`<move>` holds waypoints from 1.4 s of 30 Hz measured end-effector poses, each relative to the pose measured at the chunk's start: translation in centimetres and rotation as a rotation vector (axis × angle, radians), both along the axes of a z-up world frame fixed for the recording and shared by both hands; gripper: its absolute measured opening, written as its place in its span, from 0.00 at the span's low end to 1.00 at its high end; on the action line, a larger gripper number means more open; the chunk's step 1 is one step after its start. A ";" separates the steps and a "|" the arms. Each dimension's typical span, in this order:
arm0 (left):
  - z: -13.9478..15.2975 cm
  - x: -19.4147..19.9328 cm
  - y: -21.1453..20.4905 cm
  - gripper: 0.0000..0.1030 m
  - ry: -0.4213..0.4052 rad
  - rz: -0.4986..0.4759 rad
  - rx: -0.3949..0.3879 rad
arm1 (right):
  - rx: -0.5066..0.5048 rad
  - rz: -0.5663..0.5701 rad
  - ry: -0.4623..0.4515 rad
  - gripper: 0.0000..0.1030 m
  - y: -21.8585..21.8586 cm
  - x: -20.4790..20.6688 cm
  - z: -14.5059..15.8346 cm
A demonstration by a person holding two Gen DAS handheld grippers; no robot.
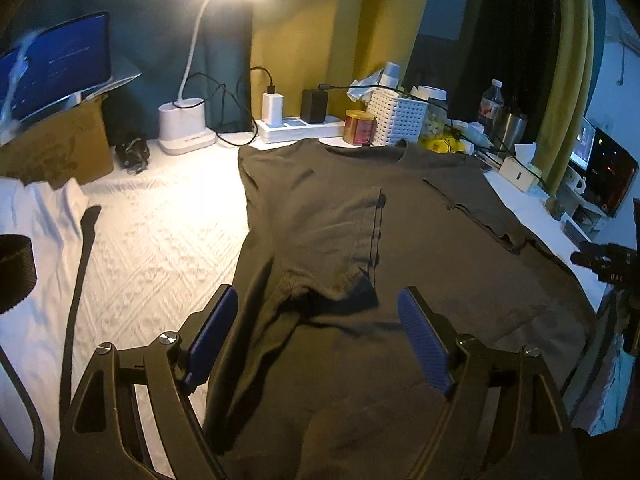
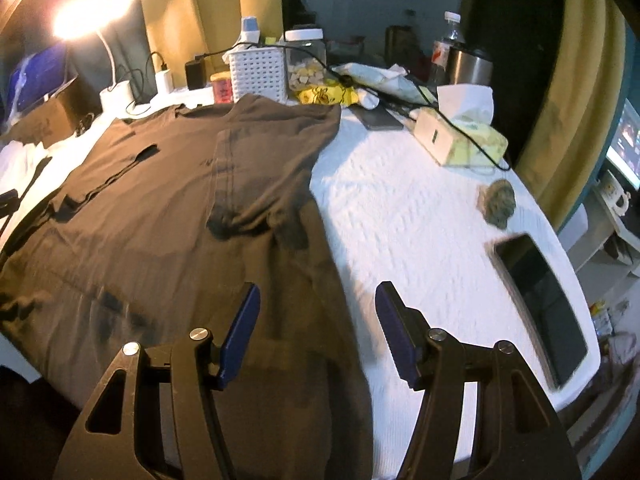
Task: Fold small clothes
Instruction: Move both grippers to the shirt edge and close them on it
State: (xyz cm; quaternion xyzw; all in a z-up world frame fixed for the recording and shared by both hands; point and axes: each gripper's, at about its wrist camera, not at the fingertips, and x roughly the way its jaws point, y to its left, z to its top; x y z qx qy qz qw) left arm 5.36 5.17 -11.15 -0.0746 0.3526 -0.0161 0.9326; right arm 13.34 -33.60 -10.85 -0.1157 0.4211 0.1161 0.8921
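A lived-in home room: lit desk lamp [image 1: 188, 120], cluttered power strip [image 1: 296, 128], tissue box [image 2: 460, 140], curtains [image 1: 568, 80].

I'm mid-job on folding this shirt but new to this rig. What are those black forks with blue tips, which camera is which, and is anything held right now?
Each fork is a hand-held two-finger gripper carrying its own fisheye camera. One picture looks along the left gripper, the other along the right gripper. Both stand open, above the cloth, holding nothing. A dark T-shirt lies on the white textured table cover, both sleeves folded inward. A phone lies near the right edge. A lamp, basket and jars stand behind.
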 end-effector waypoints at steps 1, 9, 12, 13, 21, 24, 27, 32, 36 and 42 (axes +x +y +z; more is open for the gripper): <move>-0.1 -0.4 -0.1 0.79 0.000 0.004 -0.002 | 0.002 0.004 0.006 0.62 -0.1 -0.4 -0.2; -0.9 -3.6 0.2 0.79 0.011 0.035 0.021 | -0.001 0.026 0.043 0.50 0.1 -2.5 -1.9; -1.5 -5.0 0.9 0.79 0.034 0.056 0.018 | -0.007 0.027 0.051 0.50 0.2 -2.8 -2.5; -1.6 -5.3 1.0 0.79 0.041 0.061 0.021 | -0.010 0.021 0.054 0.50 0.1 -2.8 -2.7; -2.5 -9.0 2.8 0.77 0.085 0.108 0.068 | 0.017 -0.004 0.055 0.49 0.2 -3.1 -3.8; -3.0 -9.1 2.8 0.39 0.108 0.093 0.074 | 0.015 -0.007 0.046 0.47 0.4 -3.2 -3.8; -3.4 -9.0 1.9 0.37 0.117 0.056 0.094 | 0.011 0.007 0.043 0.41 0.6 -3.3 -3.8; -3.3 -9.1 1.4 0.36 0.113 0.053 0.111 | 0.028 0.004 0.037 0.39 0.4 -3.5 -3.8; -2.5 -9.7 0.8 0.36 0.060 0.053 0.160 | 0.030 0.005 0.035 0.39 0.3 -3.4 -3.8; -4.6 -8.2 0.9 0.36 0.172 0.032 0.136 | 0.058 -0.003 0.022 0.39 0.1 -3.5 -3.8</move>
